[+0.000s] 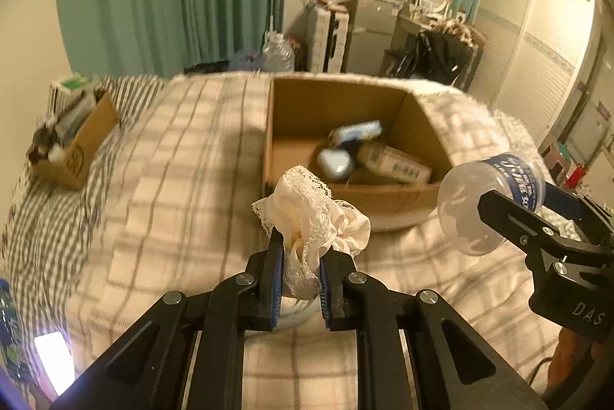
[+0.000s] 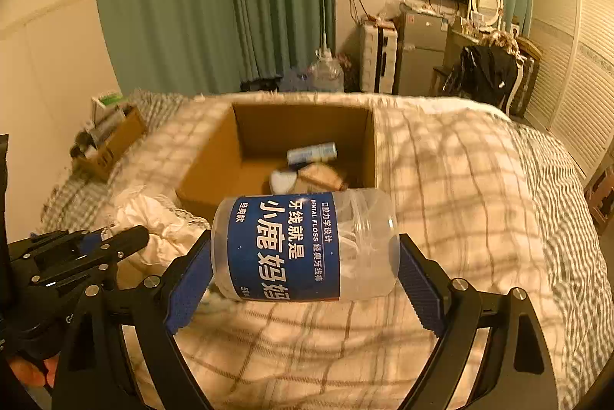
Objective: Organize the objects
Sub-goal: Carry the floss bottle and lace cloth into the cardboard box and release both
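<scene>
My left gripper [image 1: 301,256] is shut on a cream lace cloth [image 1: 314,214] and holds it above the bed, just short of the open cardboard box [image 1: 345,197]. The cloth also shows in the right wrist view [image 2: 153,222], with the left gripper [image 2: 115,241] beside it. My right gripper [image 2: 305,256] is shut on a clear dental floss jar [image 2: 303,245] with a blue label, held sideways in front of the box [image 2: 207,180]. The jar also shows at the right of the left wrist view [image 1: 487,199]. The box holds a blue-white tube [image 1: 358,130], a pale blue case [image 1: 334,162] and a small carton [image 1: 395,162].
The bed has a checked blanket [image 1: 172,180]. A smaller cardboard box [image 1: 76,145] full of items sits at the bed's far left. A lit phone [image 1: 53,360] lies at the near left. Water jugs [image 2: 326,72], a fridge [image 2: 418,53] and a clothes-covered chair [image 2: 487,72] stand beyond the bed.
</scene>
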`<action>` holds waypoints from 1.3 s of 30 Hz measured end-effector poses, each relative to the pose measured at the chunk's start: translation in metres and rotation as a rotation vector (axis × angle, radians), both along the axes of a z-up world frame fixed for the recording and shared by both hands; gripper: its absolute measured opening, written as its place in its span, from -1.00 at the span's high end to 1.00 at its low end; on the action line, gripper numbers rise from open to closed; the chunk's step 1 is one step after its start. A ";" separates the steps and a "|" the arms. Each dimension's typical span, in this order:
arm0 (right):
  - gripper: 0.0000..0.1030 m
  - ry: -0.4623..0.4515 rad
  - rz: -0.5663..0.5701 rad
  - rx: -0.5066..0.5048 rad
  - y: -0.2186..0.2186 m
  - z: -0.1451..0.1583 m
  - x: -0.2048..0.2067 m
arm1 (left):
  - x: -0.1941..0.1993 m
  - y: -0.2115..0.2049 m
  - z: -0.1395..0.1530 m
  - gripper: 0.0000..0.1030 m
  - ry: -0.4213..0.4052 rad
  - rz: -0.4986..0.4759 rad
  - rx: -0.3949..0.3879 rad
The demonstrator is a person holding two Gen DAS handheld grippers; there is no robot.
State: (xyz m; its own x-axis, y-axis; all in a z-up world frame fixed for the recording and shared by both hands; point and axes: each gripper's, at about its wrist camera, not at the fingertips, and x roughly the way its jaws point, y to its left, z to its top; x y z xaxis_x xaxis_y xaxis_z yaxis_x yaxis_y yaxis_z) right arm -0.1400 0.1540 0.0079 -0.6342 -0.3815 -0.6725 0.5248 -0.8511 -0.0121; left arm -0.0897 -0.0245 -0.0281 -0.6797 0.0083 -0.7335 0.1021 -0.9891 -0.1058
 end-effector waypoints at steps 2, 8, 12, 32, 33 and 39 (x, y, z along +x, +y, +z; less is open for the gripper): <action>-0.73 0.009 0.007 -0.014 0.001 0.011 -0.005 | -0.007 0.001 0.010 0.70 0.015 -0.007 0.003; -0.72 0.044 0.030 -0.037 -0.005 0.050 -0.024 | -0.034 0.005 0.038 0.70 0.077 -0.030 -0.015; -0.72 0.112 0.045 -0.032 -0.014 0.075 -0.033 | -0.055 0.007 0.051 0.70 0.107 -0.047 -0.021; -0.72 -0.014 0.011 -0.054 -0.054 0.021 -0.159 | -0.140 0.004 0.003 0.70 0.058 -0.087 -0.017; -0.72 -0.019 0.007 -0.052 -0.055 0.016 -0.162 | -0.142 0.004 -0.002 0.70 0.050 -0.087 -0.019; -0.73 -0.049 0.006 -0.071 -0.054 0.001 -0.170 | -0.144 0.009 -0.010 0.27 0.024 -0.107 -0.022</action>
State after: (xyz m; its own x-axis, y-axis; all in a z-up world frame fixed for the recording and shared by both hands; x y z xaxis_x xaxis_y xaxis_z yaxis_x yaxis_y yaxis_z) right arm -0.3099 0.1002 0.0091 -0.5988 -0.4329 -0.6738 0.5280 -0.8460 0.0743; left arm -0.2333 -0.0158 -0.0384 -0.6929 0.0655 -0.7180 -0.0060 -0.9964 -0.0850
